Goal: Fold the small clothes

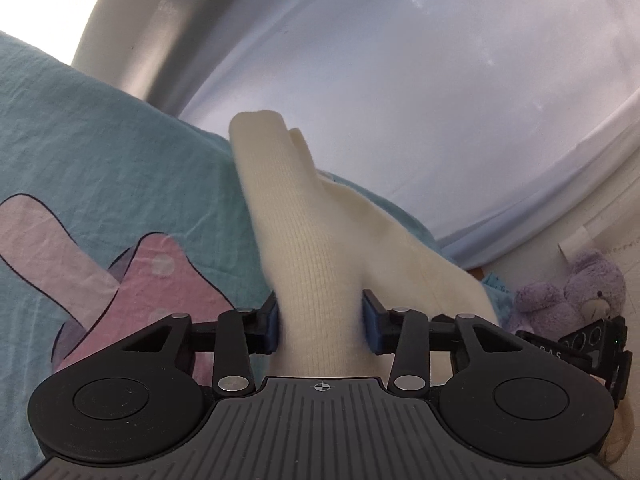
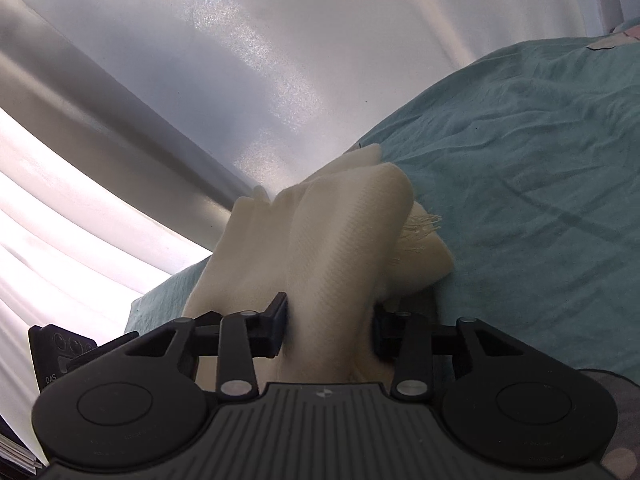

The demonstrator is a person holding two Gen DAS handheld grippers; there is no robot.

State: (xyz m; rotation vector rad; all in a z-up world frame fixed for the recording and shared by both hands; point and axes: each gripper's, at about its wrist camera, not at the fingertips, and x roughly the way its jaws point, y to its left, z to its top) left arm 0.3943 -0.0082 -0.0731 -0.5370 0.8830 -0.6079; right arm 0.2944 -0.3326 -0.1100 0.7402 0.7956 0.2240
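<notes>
Beneath your hands spreads one teal bedsheet (image 1: 100, 152), wrinkled, with a pink spotted mushroom print (image 1: 160, 280) and a pale pink print beside it, seen from your left wrist; the same sheet (image 2: 520, 160) fills the right side of your right wrist view. Behind it hang pale curtains (image 2: 180, 60), lit from behind. On the sheet lies one cream knit garment (image 1: 312, 248), ribbed, the task's thing, with a fold of it raised up between each pair of fingers. Your left gripper (image 1: 320, 322) points downward at a slant over the sheet, its blue pads pressed on either side of the cream fold, so it is grasping the garment. Your right gripper (image 2: 330, 330) tilts down likewise, its black pads clamped on another raised fold of the cream knit garment (image 2: 320, 240), where loose threads (image 2: 420, 228) fray from one edge. One purple teddy bear (image 1: 576, 296) sits well apart at the far right of the left view, small, near the wall.
</notes>
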